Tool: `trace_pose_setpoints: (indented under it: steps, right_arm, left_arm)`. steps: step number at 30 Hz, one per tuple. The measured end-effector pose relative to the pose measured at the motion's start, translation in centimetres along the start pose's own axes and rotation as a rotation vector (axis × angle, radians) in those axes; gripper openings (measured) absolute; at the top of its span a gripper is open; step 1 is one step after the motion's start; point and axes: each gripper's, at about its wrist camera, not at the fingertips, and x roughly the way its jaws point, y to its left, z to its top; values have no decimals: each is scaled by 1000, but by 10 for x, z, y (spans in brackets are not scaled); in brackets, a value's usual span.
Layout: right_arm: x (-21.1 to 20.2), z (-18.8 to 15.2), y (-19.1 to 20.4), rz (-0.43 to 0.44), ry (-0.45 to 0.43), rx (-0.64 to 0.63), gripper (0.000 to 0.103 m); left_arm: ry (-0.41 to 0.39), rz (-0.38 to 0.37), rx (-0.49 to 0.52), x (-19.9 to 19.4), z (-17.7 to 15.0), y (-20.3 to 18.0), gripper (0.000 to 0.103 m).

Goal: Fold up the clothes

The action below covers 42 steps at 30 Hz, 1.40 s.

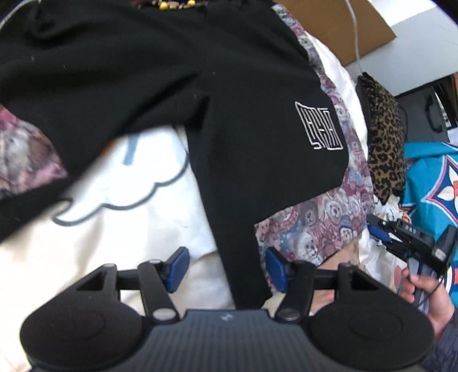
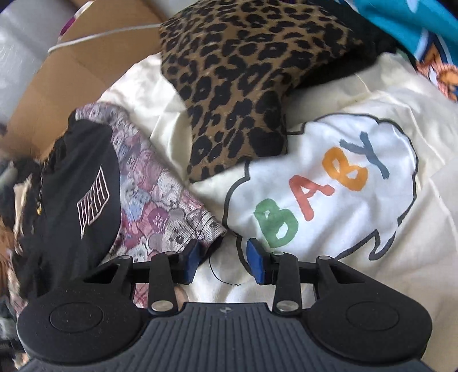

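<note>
A black garment (image 1: pixel 160 85) with a white outlined logo (image 1: pixel 319 126) lies spread over a cream sheet (image 1: pixel 128 229) and a bear-print cloth (image 1: pixel 315 223). One black leg of it runs down between the fingers of my left gripper (image 1: pixel 226 269), which is open around it without pinching it. My right gripper (image 2: pixel 223 259) is open just above the cream sheet (image 2: pixel 372 257), beside its "BABY" cloud print (image 2: pixel 323 186). The bear-print cloth's corner (image 2: pixel 183 223) sits by its left finger. The black garment (image 2: pixel 71 186) lies further left.
A leopard-print piece (image 2: pixel 237 85) rests on the cream sheet behind the right gripper. Brown cardboard (image 1: pixel 343 25) with a white cable lies at the far edge. Turquoise patterned fabric (image 1: pixel 429 177) is at the right, where a hand (image 1: pixel 429 297) holds the right gripper (image 1: pixel 400 237).
</note>
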Motion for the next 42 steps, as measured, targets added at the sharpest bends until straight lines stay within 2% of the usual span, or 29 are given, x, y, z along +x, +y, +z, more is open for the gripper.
trace_pose_setpoints:
  steps: [2,4,6,9,17,20,23,25,27,28,32,33,34,35,36,42]
  right_arm:
    - [-8,2,-2,30,-21,25,44]
    - [-17,6,-7,63,-68,71,44]
    - [-23,10,-13,68,-104,115,44]
    - [-19,16,-18,39,-107,140,44]
    - [6,5,6,-27,-43,32,42]
    - [3,4,9,-16,-50,26,41]
    - [-10,11,1,8,-118,86,41]
    - [-12,17,-3,-18,-145,102,41]
    - [-7,20,-3,-52,-142,84,41]
    - [-4,20,-1,-65,-135,69,40]
    - [5,15,11,-75,-110,10,37]
    - [7,14,14,-75,-105,-4,37]
    - [7,12,17,-72,-101,-17,37]
    - [8,11,20,-70,-98,-30,37]
    - [9,9,22,-67,-95,-42,37]
    - [10,-5,41,-56,-81,-174,37]
  left_arm:
    - [-1,-11,-6,3,-1,-1,52]
    - [31,3,-3,8,-1,0,1]
    - [36,8,4,6,-2,2,2]
    - [30,17,6,1,-4,6,2]
    - [30,32,4,0,-2,7,2]
    - [36,29,8,-1,-1,6,3]
    - [45,16,22,-4,-1,3,15]
    - [40,-3,25,-6,-2,1,33]
    - [40,-13,20,-7,-4,-1,43]
    - [43,-12,20,-7,-4,-2,43]
    - [49,-12,17,2,-4,-6,42]
    - [52,-13,11,5,-4,-6,35]
    - [55,-16,5,7,-4,-6,17]
    - [56,-19,1,9,-4,-7,7]
    - [55,-15,0,10,-5,-7,3]
    - [34,17,2,3,-6,-5,2]
